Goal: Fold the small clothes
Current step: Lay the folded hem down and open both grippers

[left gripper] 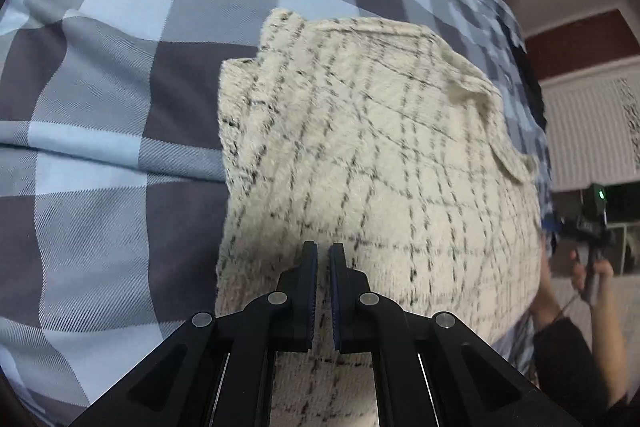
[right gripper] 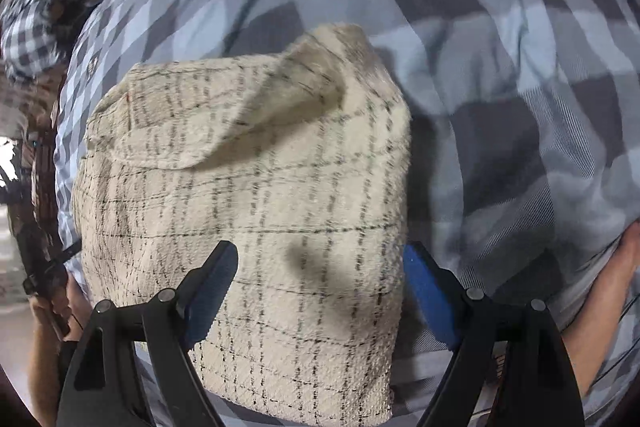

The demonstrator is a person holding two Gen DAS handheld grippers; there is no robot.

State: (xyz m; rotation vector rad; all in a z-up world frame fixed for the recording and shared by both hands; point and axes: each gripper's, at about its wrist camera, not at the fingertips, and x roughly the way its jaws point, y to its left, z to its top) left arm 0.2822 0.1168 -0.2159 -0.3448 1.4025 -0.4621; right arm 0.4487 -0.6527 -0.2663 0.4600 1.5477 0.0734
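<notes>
With the left claw pressed together, empty, above the garment and the right claw spread over it, mid-fold, the next grab needs an edge.

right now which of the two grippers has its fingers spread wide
The right gripper: its fingers stand far apart above the cream checked garment, not pinching it. The left gripper has its fingers nearly together over the same garment.

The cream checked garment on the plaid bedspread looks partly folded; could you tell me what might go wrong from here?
1. The top flap is bunched and raised, so it may spring open.
2. The right gripper is open and the left gripper is shut beside no visible fold, so the cream garment lies unpinned on the wrinkled bedspread.
</notes>
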